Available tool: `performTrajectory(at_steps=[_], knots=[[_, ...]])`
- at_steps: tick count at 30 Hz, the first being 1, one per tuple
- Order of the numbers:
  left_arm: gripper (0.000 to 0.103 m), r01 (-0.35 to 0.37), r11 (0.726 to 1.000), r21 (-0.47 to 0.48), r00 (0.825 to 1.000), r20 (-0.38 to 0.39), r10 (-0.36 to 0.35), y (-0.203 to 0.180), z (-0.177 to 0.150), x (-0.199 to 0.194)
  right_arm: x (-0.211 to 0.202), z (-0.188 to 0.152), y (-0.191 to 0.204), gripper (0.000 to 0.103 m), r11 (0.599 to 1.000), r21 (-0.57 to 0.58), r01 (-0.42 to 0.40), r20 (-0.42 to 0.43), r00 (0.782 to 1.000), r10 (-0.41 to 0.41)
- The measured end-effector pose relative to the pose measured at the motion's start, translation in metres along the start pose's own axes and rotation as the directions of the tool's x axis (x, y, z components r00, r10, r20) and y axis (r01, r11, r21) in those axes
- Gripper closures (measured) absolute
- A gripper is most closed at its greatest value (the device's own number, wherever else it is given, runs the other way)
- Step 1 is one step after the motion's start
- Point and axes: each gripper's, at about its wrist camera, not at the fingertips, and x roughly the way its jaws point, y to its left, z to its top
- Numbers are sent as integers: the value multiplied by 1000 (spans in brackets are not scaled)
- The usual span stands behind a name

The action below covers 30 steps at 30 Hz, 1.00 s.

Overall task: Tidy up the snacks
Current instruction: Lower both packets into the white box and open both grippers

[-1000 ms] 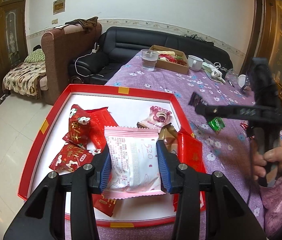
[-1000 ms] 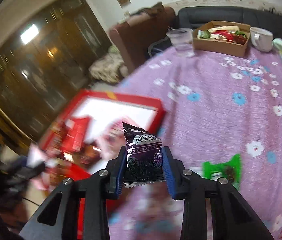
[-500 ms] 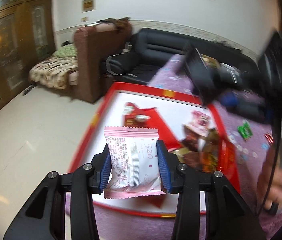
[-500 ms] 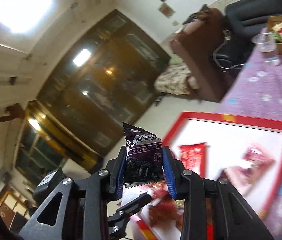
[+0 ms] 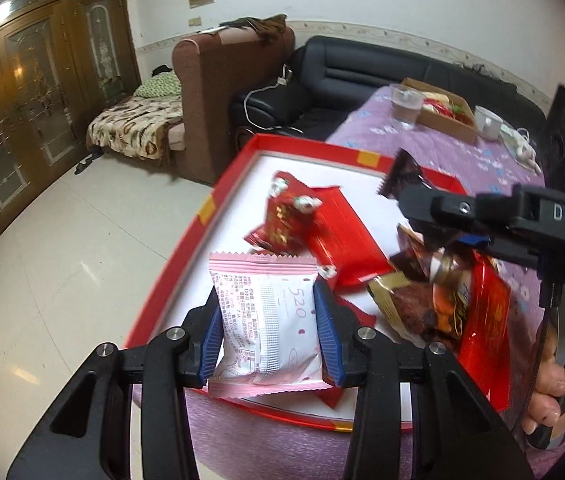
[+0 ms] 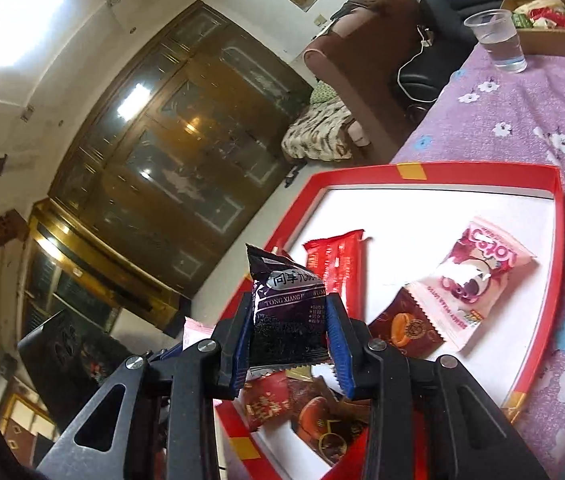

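Carried in from over the purple tablecloth point(image 6: 522, 128), the dark purple packet point(image 6: 288, 316) is now held above the red tray point(image 6: 558, 216).

It is clamped by the right gripper point(image 6: 288, 344) above the near edge; the pink packet point(image 5: 266, 316) is pinched by the left gripper point(image 5: 268, 332) near the tray's near-left corner, both seemingly poised for release among the snacks inside.

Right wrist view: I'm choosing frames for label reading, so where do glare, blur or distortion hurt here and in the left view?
Right wrist view: ceiling light blown out, walls bowed, dark purple packet sharp. Left wrist view: pink packet sharp, right gripper and foil snacks below it smeared.
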Motion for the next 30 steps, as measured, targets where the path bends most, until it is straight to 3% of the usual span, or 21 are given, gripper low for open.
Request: performTrajectory(at_steps=[17,20,22,25,30], knots=[[59,-32,999,41,999,19,32,-3,8,3,-1,-6,5,66,998,-41,45,9,999,-45],[44,-60,997,49,998,39,58,-2,10,0,-6,-5,3,54,997,-33,65,32,997,-64],[33,-80,996,46,995,60,77,1,8,-4,-12,-3,1,41,996,-25,84,62,995,-83],[29,-92,995,33,993,77,89,4,8,-10,-24,0,1,30,993,-28,119,121,986,-115],[25,-71,997,28,992,103,68,0,1,-25,-42,4,-4,24,988,-6,151,178,973,-148]])
